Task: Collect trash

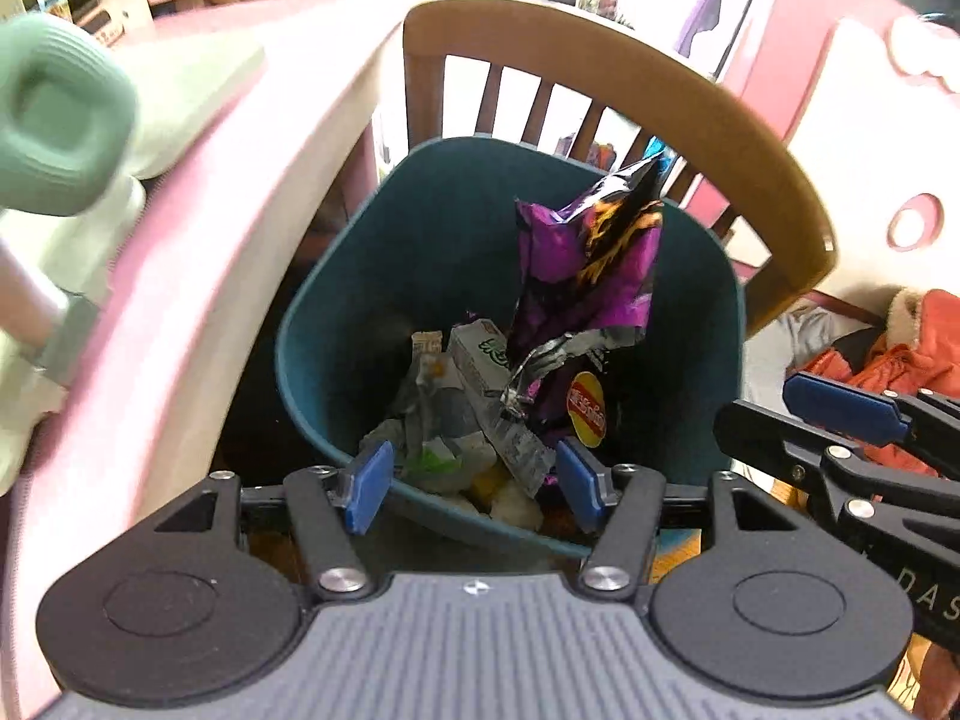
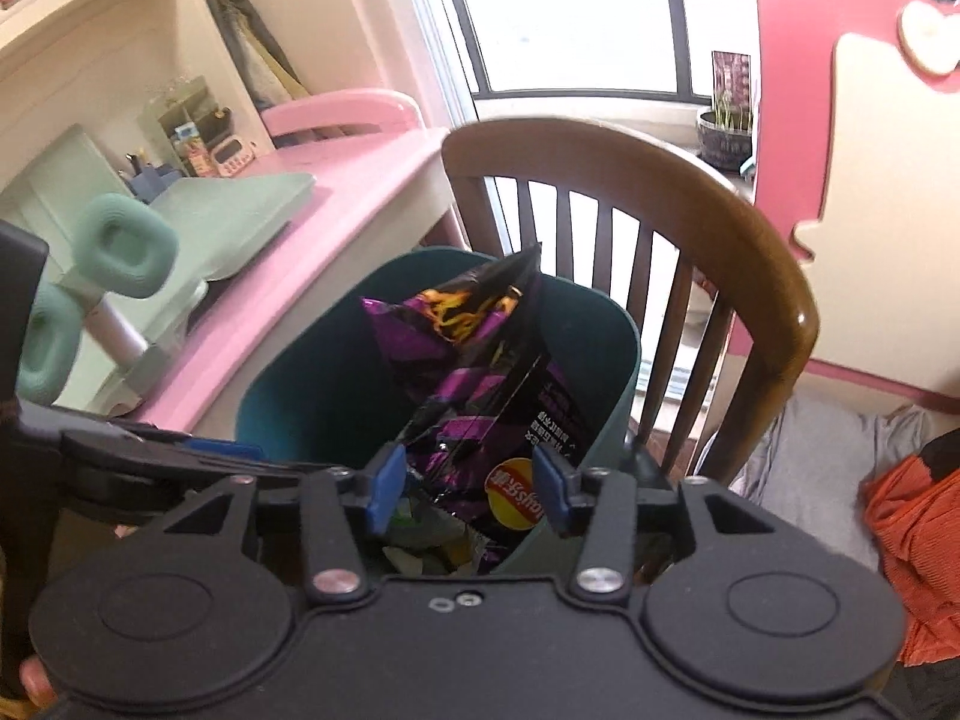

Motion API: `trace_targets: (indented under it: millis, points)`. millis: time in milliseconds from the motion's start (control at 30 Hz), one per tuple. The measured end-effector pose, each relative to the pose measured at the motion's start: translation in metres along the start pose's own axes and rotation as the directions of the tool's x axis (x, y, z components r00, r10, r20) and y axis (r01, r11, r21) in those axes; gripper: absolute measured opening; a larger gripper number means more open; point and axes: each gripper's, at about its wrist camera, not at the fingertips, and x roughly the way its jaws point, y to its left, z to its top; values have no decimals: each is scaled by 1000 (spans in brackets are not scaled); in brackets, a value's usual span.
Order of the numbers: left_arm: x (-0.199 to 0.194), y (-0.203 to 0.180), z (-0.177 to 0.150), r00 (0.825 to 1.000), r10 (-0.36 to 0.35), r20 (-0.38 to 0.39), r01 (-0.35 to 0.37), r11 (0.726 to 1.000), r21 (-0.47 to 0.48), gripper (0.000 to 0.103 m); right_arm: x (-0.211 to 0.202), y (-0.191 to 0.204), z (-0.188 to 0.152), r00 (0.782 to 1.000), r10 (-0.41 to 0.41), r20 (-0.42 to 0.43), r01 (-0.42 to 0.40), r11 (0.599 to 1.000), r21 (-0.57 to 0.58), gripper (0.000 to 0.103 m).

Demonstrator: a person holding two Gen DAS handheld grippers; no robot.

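Note:
A dark teal trash bin (image 1: 372, 276) (image 2: 288, 384) stands beside a pink desk, in front of a wooden chair. A purple chip bag (image 1: 591, 276) (image 2: 480, 360) stands upright inside it, over crumpled wrappers and a small carton (image 1: 474, 354). My left gripper (image 1: 474, 483) is open and empty above the bin's near rim. My right gripper (image 2: 468, 489) is open and empty, just above the bin with the chip bag between and beyond its fingers. The right gripper also shows at the right of the left wrist view (image 1: 840, 420), and the left gripper shows at the left of the right wrist view (image 2: 180, 456).
A pink desk (image 1: 198, 252) (image 2: 312, 222) with a green tray and mint-green headphones (image 1: 54, 120) (image 2: 126, 246) lies left of the bin. A wooden chair (image 1: 690, 120) (image 2: 720, 228) stands behind it. An orange jacket (image 1: 888, 360) (image 2: 912, 528) lies to the right.

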Motion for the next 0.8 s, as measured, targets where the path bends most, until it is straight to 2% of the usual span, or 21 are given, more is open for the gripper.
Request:
trace_targets:
  millis: [267,467,633,733,800]
  points:
    - [-65,8,-25,993,-35,115,29,998,61,60,-58,32,-17,995,-10,100,13,1000,-27,65]
    - [-113,21,-50,982,-65,178,49,995,89,60,-102,62,-36,985,-3,171,8,1000,-24,79]
    - [-151,35,-74,973,-103,206,83,991,103,69,-134,87,-52,977,12,215,-10,1000,-14,87]
    - [-169,42,-88,968,-117,220,94,989,114,72,-152,101,-62,970,14,241,-10,1000,-19,95]
    - [-182,47,-98,963,-130,237,103,987,120,78,-164,108,-68,965,16,261,-15,1000,-5,103]
